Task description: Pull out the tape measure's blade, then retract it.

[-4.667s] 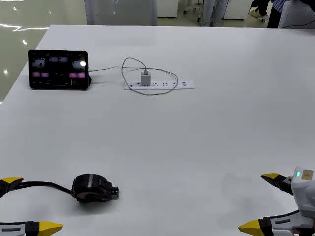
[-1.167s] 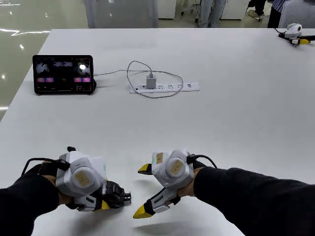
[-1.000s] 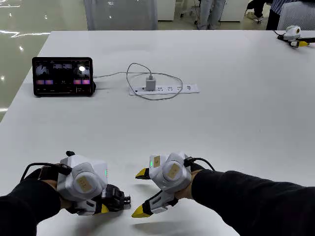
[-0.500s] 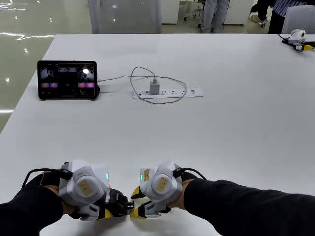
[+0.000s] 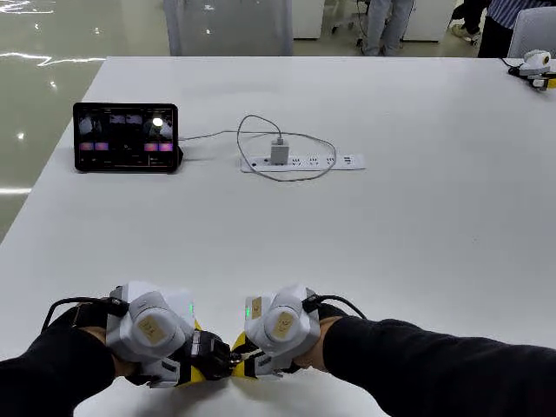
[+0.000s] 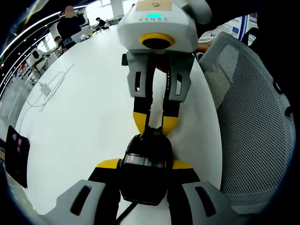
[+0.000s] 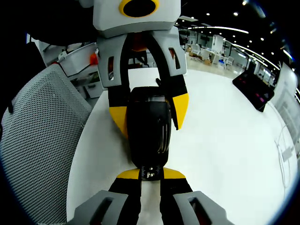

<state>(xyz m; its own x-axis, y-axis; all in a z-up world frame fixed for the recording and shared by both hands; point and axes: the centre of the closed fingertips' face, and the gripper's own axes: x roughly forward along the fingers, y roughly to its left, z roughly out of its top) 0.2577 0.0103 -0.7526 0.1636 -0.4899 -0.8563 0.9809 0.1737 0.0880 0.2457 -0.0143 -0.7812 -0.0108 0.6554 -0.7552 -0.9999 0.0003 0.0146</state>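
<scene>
A black tape measure [image 5: 211, 352] lies on the white table [image 5: 347, 243] near its front edge. My left gripper [image 5: 198, 354] is shut on the case from the left. In the left gripper view its yellow-tipped jaws clamp the tape measure [image 6: 145, 171] on both sides. My right gripper [image 5: 236, 358] meets it from the right, shut on the blade's end hook. In the right gripper view my right gripper [image 7: 151, 174] pinches the small metal hook [image 7: 150, 172] at the front of the case [image 7: 149, 124]. No blade length shows between hook and case.
A lit tablet [image 5: 127, 137] stands at the back left. A white power strip [image 5: 304, 162] with a charger and looped cable lies mid-table. Another gripper device [image 5: 536, 62] rests at the far right corner. A grey mesh chair [image 6: 253, 117] is by the table's near edge.
My right gripper has moved left to the tape measure and gone from open to shut on the blade's hook. My left gripper keeps hold of the case.
</scene>
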